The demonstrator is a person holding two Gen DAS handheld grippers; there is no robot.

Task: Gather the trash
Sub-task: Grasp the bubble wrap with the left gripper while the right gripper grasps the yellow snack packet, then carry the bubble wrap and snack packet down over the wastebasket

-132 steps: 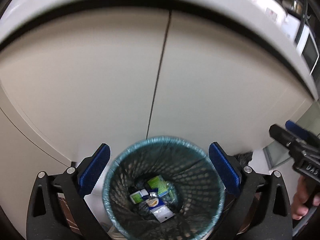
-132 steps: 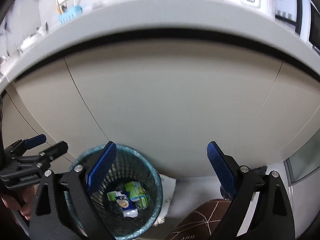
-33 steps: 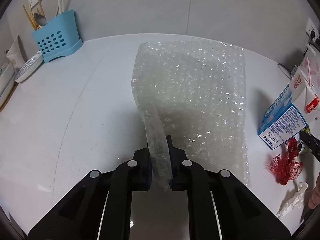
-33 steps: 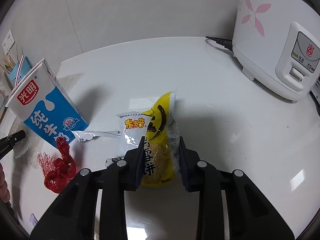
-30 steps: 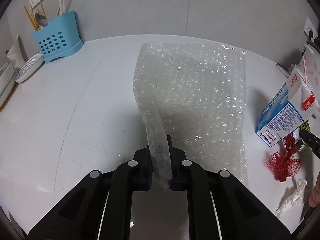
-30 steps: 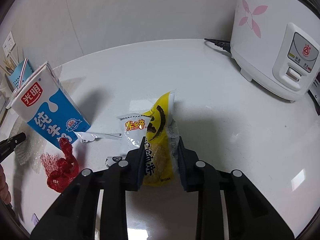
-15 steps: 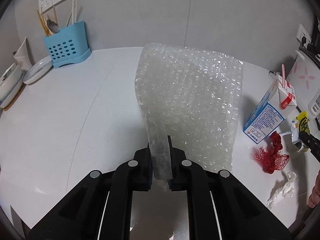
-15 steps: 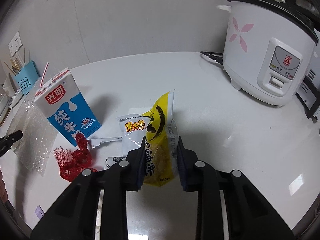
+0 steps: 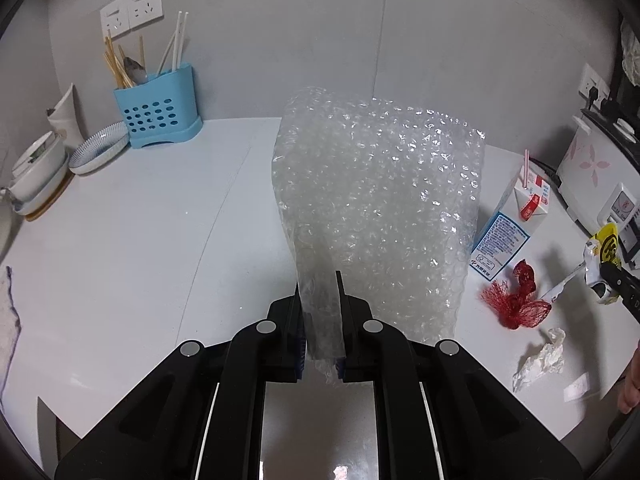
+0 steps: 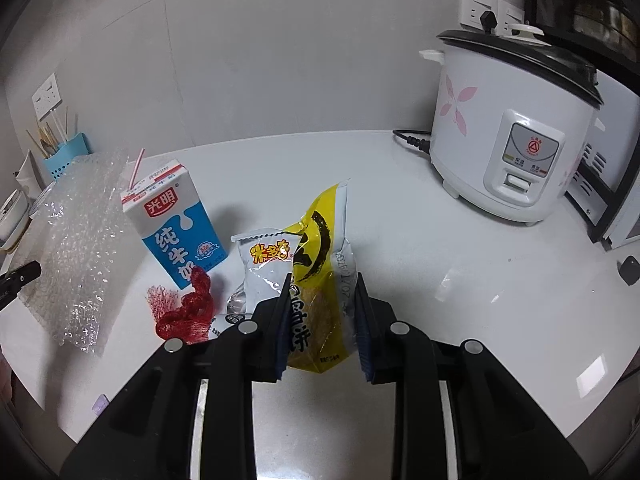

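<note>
1. Left gripper [image 9: 320, 320] clamped tight on a folded corner of the bubble wrap [image 9: 380, 208], sheet lifted up off the white counter [image 9: 140, 240] and hanging broad in front of the camera.
2. Right gripper [image 10: 322, 320] pinched on the yellow snack packet [image 10: 320, 264], blue pads [image 10: 282, 332] pressing both sides, packet standing upright between them.
3. Just left of that packet, a white snack wrapper [image 10: 260, 268] with red and yellow lettering, touching the yellow one.
4. Milk carton [image 10: 176, 228] upright on the counter, blue and white, straw poking out of the top; seen from the left wrist too, just right of the bubble wrap.
5. Red mesh net [image 10: 184, 304] crumpled at the foot of the carton, touching its lower corner in the right wrist view.
6. Crumpled white tissue [image 9: 540, 360] lying near the counter edge, close to the red net.
7. Rice cooker [image 10: 516, 128] at the back right, white with pink flower print, cord trailing left.
8. Blue utensil holder [image 9: 156, 112] by the wall at far left, chopsticks sticking up, a patterned dish [image 9: 98, 152] beside it.
</note>
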